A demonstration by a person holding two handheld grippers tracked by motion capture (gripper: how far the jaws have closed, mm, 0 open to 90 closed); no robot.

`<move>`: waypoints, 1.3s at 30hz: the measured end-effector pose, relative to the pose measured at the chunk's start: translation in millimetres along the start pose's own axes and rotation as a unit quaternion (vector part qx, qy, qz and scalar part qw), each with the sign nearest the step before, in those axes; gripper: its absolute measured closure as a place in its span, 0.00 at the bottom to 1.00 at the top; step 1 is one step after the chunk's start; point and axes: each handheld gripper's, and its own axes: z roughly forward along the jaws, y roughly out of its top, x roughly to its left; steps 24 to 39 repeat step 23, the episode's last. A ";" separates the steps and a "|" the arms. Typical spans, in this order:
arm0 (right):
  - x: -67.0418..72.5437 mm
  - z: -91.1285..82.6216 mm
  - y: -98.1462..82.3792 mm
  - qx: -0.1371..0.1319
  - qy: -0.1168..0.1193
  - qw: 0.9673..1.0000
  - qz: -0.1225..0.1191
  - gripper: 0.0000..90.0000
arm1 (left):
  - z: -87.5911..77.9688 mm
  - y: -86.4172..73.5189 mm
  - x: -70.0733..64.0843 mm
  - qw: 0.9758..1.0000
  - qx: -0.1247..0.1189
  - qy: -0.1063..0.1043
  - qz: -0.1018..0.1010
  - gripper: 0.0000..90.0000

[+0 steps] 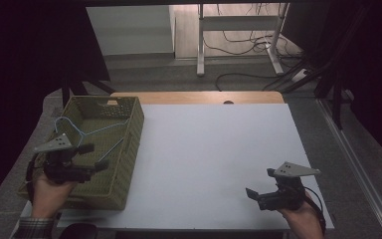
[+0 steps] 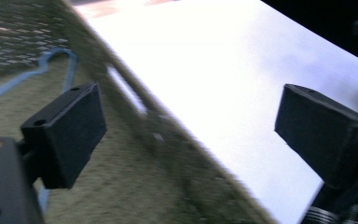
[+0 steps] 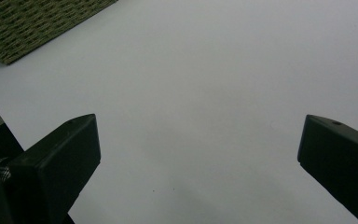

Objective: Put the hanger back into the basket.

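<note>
**Hanger in basket, left gripper empty**

- Blue wire hanger (image 1: 92, 133) lies inside the olive woven basket (image 1: 129, 164) at the left edge of the white table (image 1: 214, 159). Hook end sits toward the far-left corner, and the body slants across the basket floor. Looks fully inside the walls, as far as the high view shows.
- Left gripper (image 1: 95, 157) hovers over the near half of the basket, jaws spread wide with nothing between them. Its own view is blurred, but it shows the hanger (image 2: 42, 70) off to the side of the left jaw, not pinched, and the basket's wall (image 2: 168, 140) running diagonally between the jaws.
- Right gripper (image 1: 261, 183) is low over the near-right part of the table, jaws spread and empty. Its view shows bare table (image 3: 191, 93) between the jaws and a basket corner (image 3: 32, 23) at top left.

Step, my read: placement looks done and this is the release/retreat phase.

Next move: lift the left gripper clear of the basket rim without snagging the wire, then bring it back over the table. Right gripper has nothing to do that I can see.
</note>
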 end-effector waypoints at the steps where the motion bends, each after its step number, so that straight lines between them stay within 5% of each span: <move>1: -0.1 -1.1 -0.7 -0.001 0.000 1.000 0.002 0.00 | 2.3 -1.5 -4.5 1.000 -0.001 -0.005 0.002 0.08; 9: -0.9 -3.6 -8.2 0.001 -0.009 1.000 0.002 0.00 | 18.7 -16.3 -29.0 1.000 -0.003 -0.017 0.025 0.03; 15: -1.0 -1.8 -13.9 0.009 -0.009 1.000 0.004 0.00 | 32.3 -27.9 -39.5 0.998 0.026 0.011 0.047 0.00; 21: -0.9 1.3 -16.2 0.016 -0.011 1.000 -0.002 0.00 | 39.5 -34.5 -39.7 0.998 0.044 0.020 0.043 0.00; 39: -0.8 2.4 -16.3 0.017 -0.012 1.000 -0.005 0.00 | 37.4 -32.8 -39.3 0.998 0.041 0.023 0.037 0.00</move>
